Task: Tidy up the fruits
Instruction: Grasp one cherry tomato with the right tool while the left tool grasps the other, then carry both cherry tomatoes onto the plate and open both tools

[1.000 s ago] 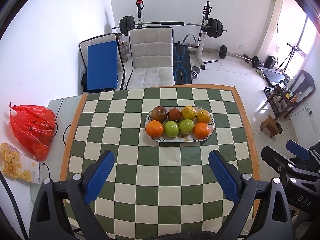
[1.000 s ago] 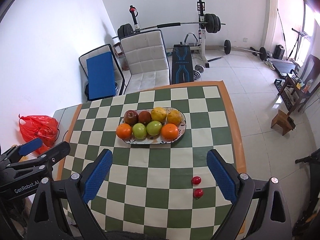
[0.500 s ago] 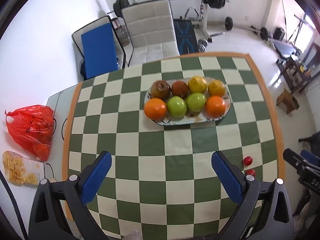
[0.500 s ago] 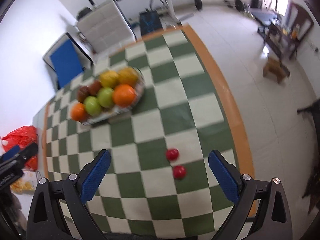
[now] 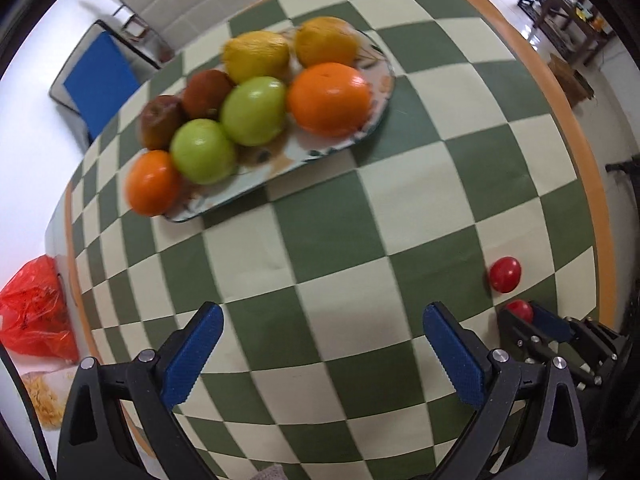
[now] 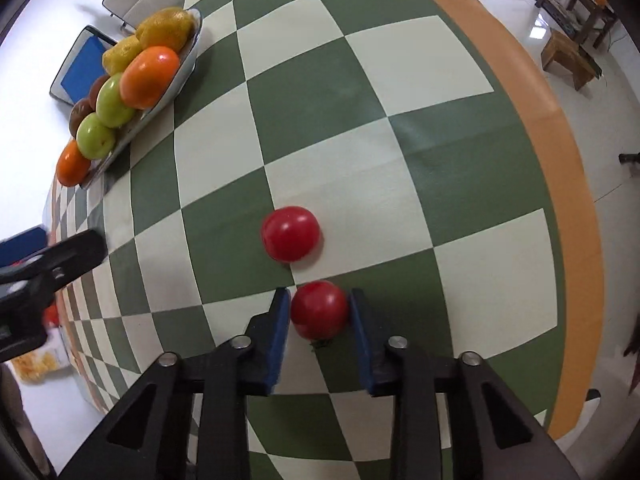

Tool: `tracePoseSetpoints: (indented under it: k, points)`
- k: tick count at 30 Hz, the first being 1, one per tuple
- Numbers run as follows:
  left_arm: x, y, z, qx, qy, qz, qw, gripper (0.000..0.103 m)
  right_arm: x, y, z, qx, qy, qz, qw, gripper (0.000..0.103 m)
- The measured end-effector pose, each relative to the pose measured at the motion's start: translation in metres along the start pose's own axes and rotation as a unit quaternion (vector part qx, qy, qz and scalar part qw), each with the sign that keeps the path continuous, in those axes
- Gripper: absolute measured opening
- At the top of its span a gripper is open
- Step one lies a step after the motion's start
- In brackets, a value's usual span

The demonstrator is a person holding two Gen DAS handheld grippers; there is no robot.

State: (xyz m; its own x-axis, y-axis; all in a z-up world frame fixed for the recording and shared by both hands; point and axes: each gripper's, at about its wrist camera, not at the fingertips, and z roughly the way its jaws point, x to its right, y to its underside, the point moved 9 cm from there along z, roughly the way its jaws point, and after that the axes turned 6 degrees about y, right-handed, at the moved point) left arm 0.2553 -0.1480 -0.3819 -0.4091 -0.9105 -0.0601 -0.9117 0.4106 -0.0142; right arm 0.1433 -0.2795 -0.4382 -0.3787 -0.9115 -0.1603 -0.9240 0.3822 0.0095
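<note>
Green-and-cream checks cover the table [image 6: 360, 92], the largest thing in both views. At ten o'clock in the right wrist view sits the oval plate [image 6: 191, 53], already carrying two oranges, two green apples, two yellow citrus and two dark brownish fruits. The left gripper [image 5: 322, 350] hovers over bare cloth, fingers spread wide and holding nothing. The right gripper [image 6: 320, 312] is down at six o'clock, its blue pads drawn narrow around the nearer red fruit [image 6: 319, 310]; the left pad seems to touch, the right shows perhaps a sliver of gap. The second red fruit [image 6: 291, 233] lies just beyond, at twelve o'clock from the first. The round, smooth skin looks likely to squirt forward if the pads close off-centre, knocking its neighbour toward the orange table edge.
</note>
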Motion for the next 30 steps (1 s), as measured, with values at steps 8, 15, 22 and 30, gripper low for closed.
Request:
tracePoseSetpoints:
  k: [8,15,22,30]
  points:
    - [0.074,-0.01,0.017,-0.013,0.055,0.063,0.9964,0.102,0.055,-0.001,-0.033,0.024,0.006,0.064,0.998,0.032]
    - [0.126,-0.009,0.042,-0.033,0.077,0.125,0.9886,0.064,0.091,-0.001,-0.045,0.031,0.028,0.09,0.995,0.032]
    - [0.131,-0.009,0.046,-0.03,0.099,0.119,0.9874,0.027,0.092,-0.006,-0.059,0.041,0.028,0.092,0.995,0.032]
    - [0.037,-0.019,-0.006,-0.003,0.179,-0.038,0.983,0.027,0.022,-0.039,-0.086,0.067,-0.028,0.042,0.996,0.032]
